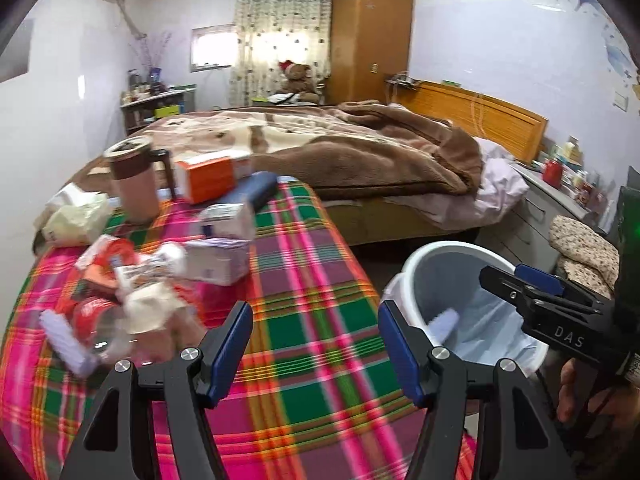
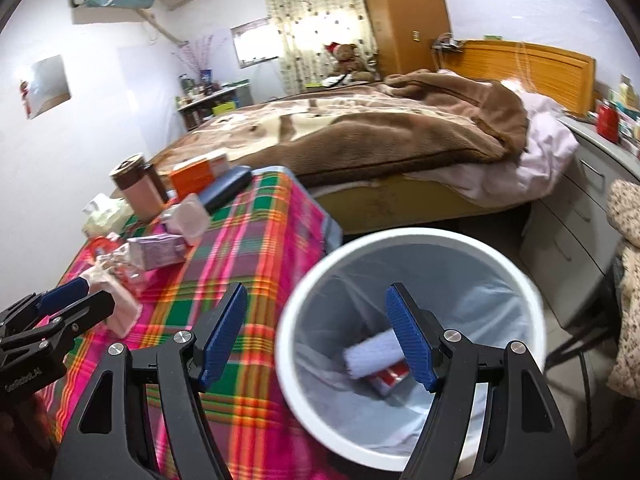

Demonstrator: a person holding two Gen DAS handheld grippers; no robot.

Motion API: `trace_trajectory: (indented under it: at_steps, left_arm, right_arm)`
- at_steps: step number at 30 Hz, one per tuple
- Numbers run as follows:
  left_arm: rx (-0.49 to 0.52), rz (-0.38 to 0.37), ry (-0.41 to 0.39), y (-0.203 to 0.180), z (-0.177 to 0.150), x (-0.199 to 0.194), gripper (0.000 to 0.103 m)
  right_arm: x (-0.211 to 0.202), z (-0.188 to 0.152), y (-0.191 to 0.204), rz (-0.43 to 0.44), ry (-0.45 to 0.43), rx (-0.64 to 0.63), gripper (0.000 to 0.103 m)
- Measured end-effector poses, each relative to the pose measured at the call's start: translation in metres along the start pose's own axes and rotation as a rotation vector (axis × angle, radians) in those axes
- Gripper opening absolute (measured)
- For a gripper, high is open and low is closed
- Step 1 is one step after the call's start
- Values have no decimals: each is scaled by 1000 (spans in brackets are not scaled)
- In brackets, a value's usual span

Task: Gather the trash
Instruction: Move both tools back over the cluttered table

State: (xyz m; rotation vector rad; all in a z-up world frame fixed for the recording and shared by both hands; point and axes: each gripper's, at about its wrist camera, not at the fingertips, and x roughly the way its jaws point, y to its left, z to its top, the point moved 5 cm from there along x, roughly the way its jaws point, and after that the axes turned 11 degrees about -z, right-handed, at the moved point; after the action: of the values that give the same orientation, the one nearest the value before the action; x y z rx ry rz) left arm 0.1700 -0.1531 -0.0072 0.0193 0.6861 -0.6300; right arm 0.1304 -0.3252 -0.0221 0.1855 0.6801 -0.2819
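Each gripper is black, with two angled arms pierced by triangular cut-outs and joined by round silver screw heads. The left gripper (image 1: 316,348) and the right gripper (image 2: 316,340) both carry ribbed blue pads on the inner faces of their fingers. The right gripper's body shows the white letters "DAS"; the left one's side bears small white lettering.

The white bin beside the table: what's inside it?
The white bin has a pale liner. At the bottom lie a lilac packet and something red-and-white partly underneath. The right gripper's finger covers part.
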Motion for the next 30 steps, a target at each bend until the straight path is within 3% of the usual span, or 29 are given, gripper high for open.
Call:
trace_trajectory:
  at_steps: [19, 30]
  left_arm:
    - [-239, 217, -35, 157, -29, -56, 65]
    - [-367, 272, -8, 222, -40, -54, 65]
  right_arm:
    - [23, 13, 110, 143, 8, -149, 73]
    - [67, 34, 154, 221, 146, -70, 73]
